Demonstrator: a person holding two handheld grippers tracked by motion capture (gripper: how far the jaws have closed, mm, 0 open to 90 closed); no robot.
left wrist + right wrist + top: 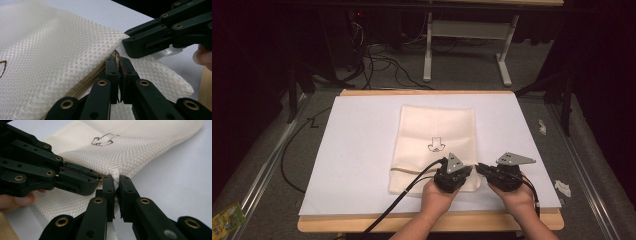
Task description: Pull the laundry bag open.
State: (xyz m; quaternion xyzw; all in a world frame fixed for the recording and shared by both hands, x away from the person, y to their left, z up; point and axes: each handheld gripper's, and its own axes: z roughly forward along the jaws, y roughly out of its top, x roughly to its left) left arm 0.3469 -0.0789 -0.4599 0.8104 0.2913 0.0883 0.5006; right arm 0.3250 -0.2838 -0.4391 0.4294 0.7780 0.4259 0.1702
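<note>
A cream mesh bag [434,132] with a small drawn figure [436,144] lies flat on the white sheet. Its tan zipper [85,82] runs along the near edge. My left gripper [468,170] is at the bag's near right corner, and its jaws [118,60] are shut on the zipper's end. My right gripper [481,168] faces it from the right, with its jaws [115,178] shut on the mesh at that corner. The two grippers' tips nearly touch. In the right gripper view the left gripper [98,177] reaches in from the left onto the zipper.
The white sheet [357,150] covers a wooden table [332,224]. Cables [407,187] trail from the grippers toward the near edge. Scraps of paper [562,187] lie on the grey floor to the right. A white table frame [467,30] stands beyond.
</note>
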